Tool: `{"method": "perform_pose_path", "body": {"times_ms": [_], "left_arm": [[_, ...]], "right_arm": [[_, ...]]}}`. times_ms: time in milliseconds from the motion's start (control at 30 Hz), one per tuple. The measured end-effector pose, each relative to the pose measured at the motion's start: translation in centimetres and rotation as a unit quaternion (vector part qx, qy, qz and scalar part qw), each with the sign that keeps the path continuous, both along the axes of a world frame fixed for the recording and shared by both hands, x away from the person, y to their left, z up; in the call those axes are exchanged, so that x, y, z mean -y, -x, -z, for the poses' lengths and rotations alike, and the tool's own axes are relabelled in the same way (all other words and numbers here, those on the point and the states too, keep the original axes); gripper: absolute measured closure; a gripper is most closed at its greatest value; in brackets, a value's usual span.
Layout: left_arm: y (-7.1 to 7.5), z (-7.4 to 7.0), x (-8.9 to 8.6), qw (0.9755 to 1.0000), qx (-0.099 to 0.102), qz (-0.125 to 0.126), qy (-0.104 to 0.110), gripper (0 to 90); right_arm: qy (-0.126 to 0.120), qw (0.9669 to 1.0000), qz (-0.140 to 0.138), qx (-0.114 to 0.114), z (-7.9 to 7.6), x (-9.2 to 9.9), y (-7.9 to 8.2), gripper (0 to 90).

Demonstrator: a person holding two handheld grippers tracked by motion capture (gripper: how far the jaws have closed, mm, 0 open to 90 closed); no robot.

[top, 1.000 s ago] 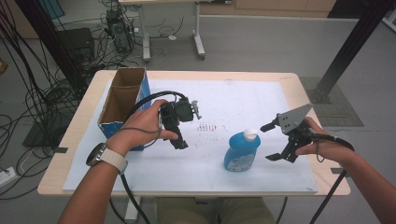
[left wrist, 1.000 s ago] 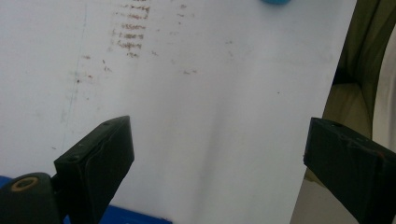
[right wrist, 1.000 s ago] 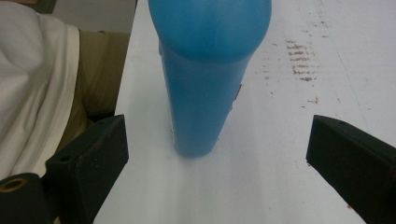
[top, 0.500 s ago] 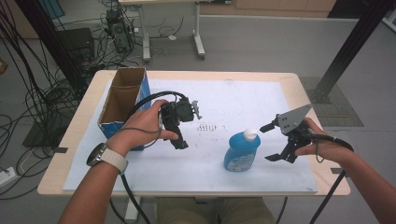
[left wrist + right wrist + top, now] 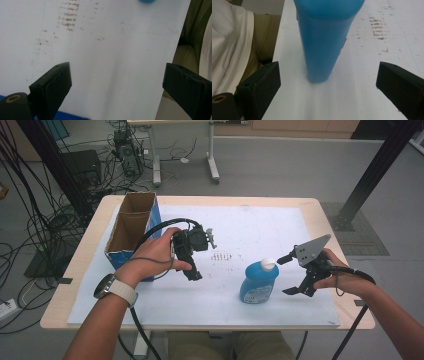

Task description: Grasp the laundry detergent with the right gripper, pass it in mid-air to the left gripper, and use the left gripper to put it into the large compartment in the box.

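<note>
With your right gripper (image 5: 296, 273) spread wide and empty just beside the upright blue bottle (image 5: 258, 280) on the white sheet (image 5: 200, 300), you needed to straddle its body squarely before squeezing, your left gripper (image 5: 192, 270) hanging open farther off near the cardboard box (image 5: 131, 225).

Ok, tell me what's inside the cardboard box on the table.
From the high view, the cardboard box stands open at the top, and the part of its inside that shows is bare brown wall with nothing in it. Its bottom near the front wall is hidden, so something small there could go unseen.
</note>
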State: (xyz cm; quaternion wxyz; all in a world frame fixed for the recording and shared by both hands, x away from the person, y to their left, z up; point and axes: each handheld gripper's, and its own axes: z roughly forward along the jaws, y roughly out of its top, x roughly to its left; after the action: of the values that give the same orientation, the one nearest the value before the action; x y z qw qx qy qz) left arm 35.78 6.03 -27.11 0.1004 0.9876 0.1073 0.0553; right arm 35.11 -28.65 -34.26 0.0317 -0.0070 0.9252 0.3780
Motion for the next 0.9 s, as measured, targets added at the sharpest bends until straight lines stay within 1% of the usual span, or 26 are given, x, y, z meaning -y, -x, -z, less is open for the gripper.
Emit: {"method": "perform_pose_path", "body": {"times_ms": [167,200,333,633,900], "left_arm": [[0.0,0.0,0.0,1.0,0.0,0.0,-0.001,9.0],[0.0,0.0,0.0,1.0,0.0,-0.001,-0.001,9.0],[0.0,0.0,0.0,1.0,0.0,-0.001,-0.001,9.0],[0.1,0.0,0.2,1.0,0.0,-0.003,-0.001,9.0],[0.2,0.1,0.2,1.0,-0.001,-0.005,-0.003,9.0]], "right_arm": [[-0.01,0.9999,0.001,-0.001,0.3,0.0,0.1,5.3],[-0.016,0.9999,0.001,-0.001,0.4,0.1,0.1,5.3],[-0.021,0.9998,0.001,-0.002,0.7,0.1,0.2,5.2],[-0.053,0.9986,0.005,0.003,0.9,0.3,0.2,5.0],[-0.065,0.9979,0.004,0.0,1.3,0.4,0.2,4.7]]}}
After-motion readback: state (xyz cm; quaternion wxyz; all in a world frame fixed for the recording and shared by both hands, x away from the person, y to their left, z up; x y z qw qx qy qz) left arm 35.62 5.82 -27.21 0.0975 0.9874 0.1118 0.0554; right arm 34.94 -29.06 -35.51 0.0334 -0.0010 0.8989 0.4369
